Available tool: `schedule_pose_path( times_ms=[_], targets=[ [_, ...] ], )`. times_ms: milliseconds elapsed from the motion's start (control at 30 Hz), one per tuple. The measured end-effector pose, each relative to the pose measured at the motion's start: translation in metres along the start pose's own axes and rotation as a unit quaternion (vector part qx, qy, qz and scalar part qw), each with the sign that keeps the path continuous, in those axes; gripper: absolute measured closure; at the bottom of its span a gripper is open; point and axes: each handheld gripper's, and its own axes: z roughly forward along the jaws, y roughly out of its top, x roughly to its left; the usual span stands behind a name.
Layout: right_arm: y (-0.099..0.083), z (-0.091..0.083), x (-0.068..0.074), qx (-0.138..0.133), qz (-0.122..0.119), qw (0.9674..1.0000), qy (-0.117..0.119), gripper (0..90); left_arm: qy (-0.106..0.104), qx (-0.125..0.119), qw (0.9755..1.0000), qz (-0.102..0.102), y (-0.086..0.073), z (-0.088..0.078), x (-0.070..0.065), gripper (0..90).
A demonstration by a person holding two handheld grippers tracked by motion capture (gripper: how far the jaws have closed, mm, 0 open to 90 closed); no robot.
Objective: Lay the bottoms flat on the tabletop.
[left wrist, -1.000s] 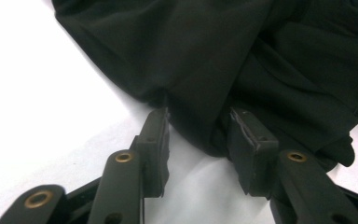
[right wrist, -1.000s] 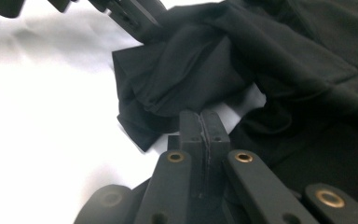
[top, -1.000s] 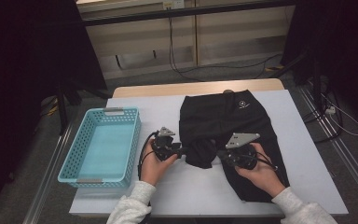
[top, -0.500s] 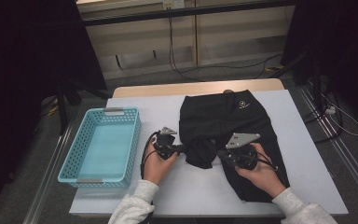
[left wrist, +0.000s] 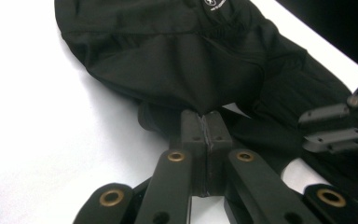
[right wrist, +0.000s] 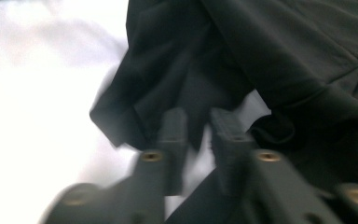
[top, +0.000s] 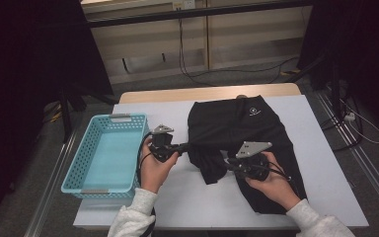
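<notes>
White tabletop [top: 187, 207] lies bare along the near edge, between the sleeves. Just beyond, the right gripper [right wrist: 196, 122] has its jaws slightly parted, having just been opening, with dark cloth at their tips but not pinched. Left of it, the left gripper [left wrist: 207, 122] is pressed together on a fold of the black garment [top: 242, 123], pulling it taut. The garment spreads to the far edge. A turquoise basket [top: 107, 183] borders the left side.
</notes>
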Motion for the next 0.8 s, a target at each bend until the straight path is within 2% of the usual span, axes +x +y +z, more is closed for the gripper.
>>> schedule_pose_path(
  times_ms=[33,100,133,233,333,400,467,567,667,733,800],
  targets=[
    [0.001,0.0,0.001,-0.004,0.002,1.0,-0.004,67.3,0.001,0.0,1.0,0.002,-0.001,0.001,0.001,89.8],
    [0.004,-0.002,0.003,-0.01,-0.009,0.9999,-0.011,65.2,0.005,0.004,1.0,0.002,-0.002,0.003,0.003,89.8],
    [0.007,-0.002,0.005,-0.015,-0.008,0.9998,-0.009,60.7,0.009,0.005,0.9999,0.002,-0.003,0.004,0.004,89.8],
    [0.012,0.006,0.011,-0.02,-0.004,0.9997,0.012,59.0,0.012,0.008,0.9999,-0.003,-0.006,0.007,0.008,89.7],
    [0.016,0.019,0.019,-0.004,-0.017,0.9995,0.025,58.2,0.014,0.007,0.9999,-0.006,-0.007,0.008,0.009,89.7],
    [0.018,0.028,0.024,0.001,-0.017,0.9992,0.035,57.8,0.015,0.005,0.9999,-0.004,-0.007,0.009,0.009,89.7],
    [0.02,0.036,0.03,0.014,-0.035,0.9988,0.032,58.2,0.015,0.005,0.9999,-0.001,-0.007,0.01,0.008,89.7],
    [0.019,0.044,0.037,0.032,-0.044,0.9977,0.04,58.8,0.016,0.007,0.9998,0.002,-0.008,0.01,0.006,89.7],
    [0.014,0.051,0.04,0.052,-0.053,0.9967,0.034,61.8,0.018,0.004,0.9998,0.001,-0.008,0.012,0.006,89.7],
    [0.013,0.052,0.04,0.047,-0.052,0.997,0.032,74.1,0.019,0.005,0.9998,-0.001,-0.009,0.012,0.008,89.7],
    [0.014,0.052,0.04,0.051,-0.061,0.9966,0.02,86.6,0.025,0.007,0.9996,-0.007,-0.009,0.011,0.009,89.7]
  ],
)
